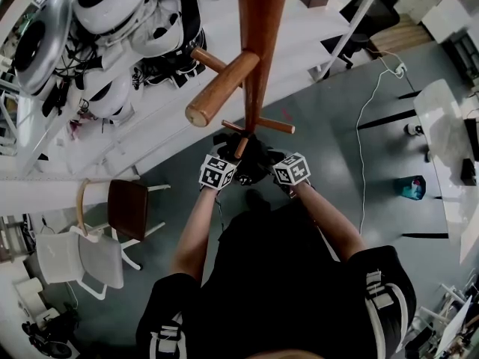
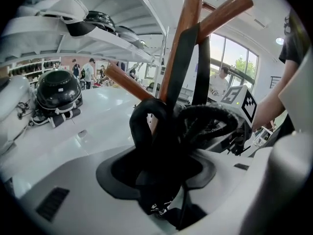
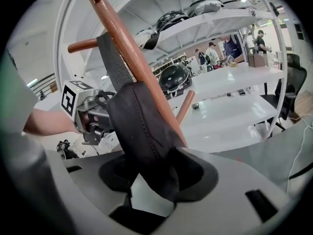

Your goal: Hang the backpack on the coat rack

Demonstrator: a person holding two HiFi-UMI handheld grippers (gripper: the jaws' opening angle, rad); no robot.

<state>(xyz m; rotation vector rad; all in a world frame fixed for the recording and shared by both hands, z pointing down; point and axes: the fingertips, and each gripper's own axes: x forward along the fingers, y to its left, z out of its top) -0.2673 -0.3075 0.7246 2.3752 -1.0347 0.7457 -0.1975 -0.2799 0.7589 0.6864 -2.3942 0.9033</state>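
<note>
Hanging by its strap [image 2: 182, 67] from the rack [image 1: 258, 66], the backpack [image 1: 254, 163] sits between the grippers. Left gripper [image 2: 161, 175] and right gripper [image 3: 156, 180] jaws stand wide, straps loose between them. Withdraw both straight back without snagging.

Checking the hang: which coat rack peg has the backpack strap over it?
The upper peg slanting up right in the left gripper view: the black strap loops over its base. The lower left-pointing peg is bare.
</note>
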